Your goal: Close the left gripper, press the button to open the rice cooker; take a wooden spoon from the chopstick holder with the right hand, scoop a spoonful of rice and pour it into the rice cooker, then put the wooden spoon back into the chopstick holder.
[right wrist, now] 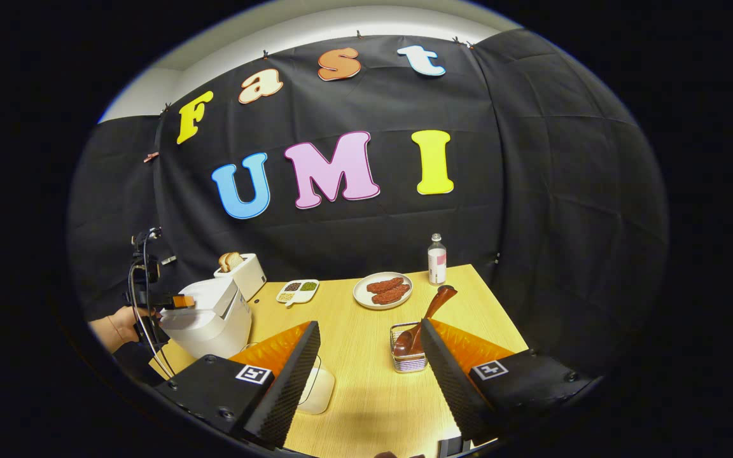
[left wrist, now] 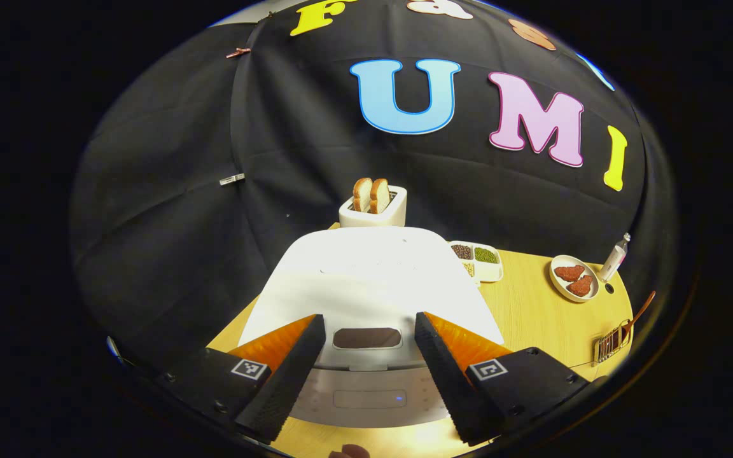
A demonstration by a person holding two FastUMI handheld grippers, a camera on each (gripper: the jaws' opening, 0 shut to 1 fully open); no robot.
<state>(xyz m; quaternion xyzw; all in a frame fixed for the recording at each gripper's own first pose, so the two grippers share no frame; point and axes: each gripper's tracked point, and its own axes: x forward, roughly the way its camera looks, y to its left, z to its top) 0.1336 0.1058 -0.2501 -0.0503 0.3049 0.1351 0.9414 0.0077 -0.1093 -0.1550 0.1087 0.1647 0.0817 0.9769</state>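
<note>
— Where is the rice cooker (left wrist: 366,299) sitting from your left hand-held gripper (left wrist: 366,356)?

— Dead ahead and just below. I'm hovering the left hand-held gripper over its closed lid, and the fingers are standing wide apart, one either side of the dark button (left wrist: 367,338) at the lid's front edge. The button's long side is running crosswise, from finger to finger.

— So what is the move turning on?

— I'm judging that the fingers need bringing together first, then pressing straight down and forward onto that button. Nothing is touching it yet.

— And your right?

— My right hand-held gripper (right wrist: 369,375) is also spread open, holding nothing, over the worktop (right wrist: 366,394). The chopstick holder (right wrist: 407,356) is lying just ahead, close by the right-side finger, and the wooden spoon (right wrist: 427,318) is standing in it, its handle leaning up and away to the right. From there the rice cooker (right wrist: 210,318) is sitting well off to the left, so the left hand is plainly the nearer one for the button.
</note>
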